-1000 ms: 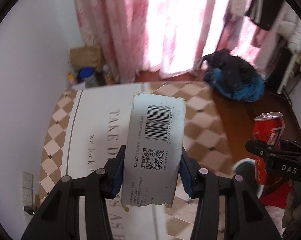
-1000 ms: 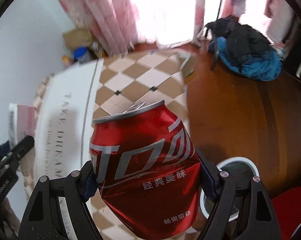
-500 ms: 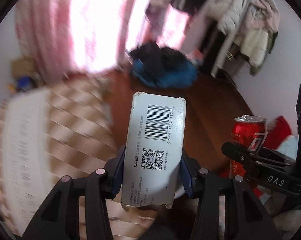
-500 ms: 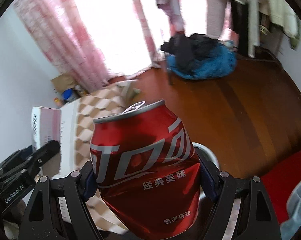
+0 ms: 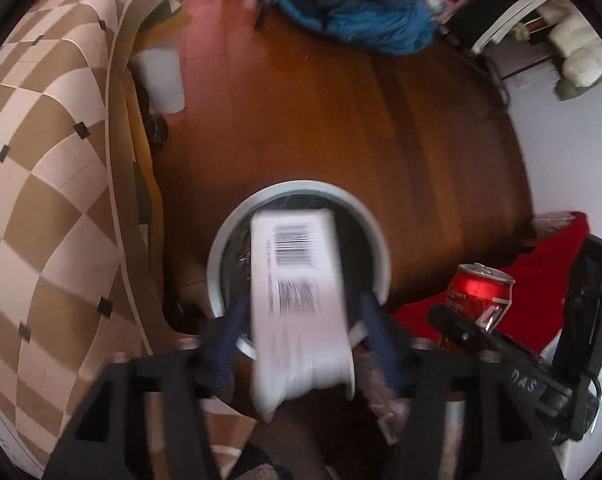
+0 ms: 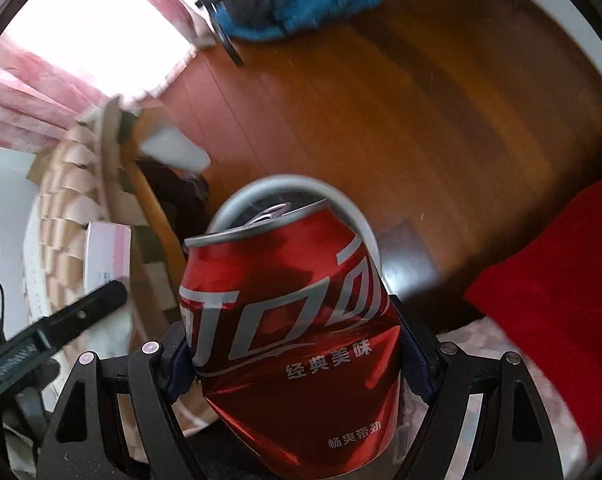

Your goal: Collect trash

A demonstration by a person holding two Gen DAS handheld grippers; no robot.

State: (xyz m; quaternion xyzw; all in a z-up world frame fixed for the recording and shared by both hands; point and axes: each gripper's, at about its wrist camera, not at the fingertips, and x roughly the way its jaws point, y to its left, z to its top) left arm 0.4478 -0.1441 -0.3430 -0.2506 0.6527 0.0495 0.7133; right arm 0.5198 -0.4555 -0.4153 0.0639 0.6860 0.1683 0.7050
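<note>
Box [image 5: 297, 296]: one, between the spread left gripper [image 5: 301, 328] fingers, over the bin [image 5: 375, 232].
Can [image 6: 289, 320]: one, clamped by the right gripper [image 6: 297, 356].

White box [image 5: 297, 280] fills most of the bin [image 5: 375, 236] mouth; floor [image 5: 301, 112] beyond lies bare

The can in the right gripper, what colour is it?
Red can with silver lettering; right wrist view.
</note>
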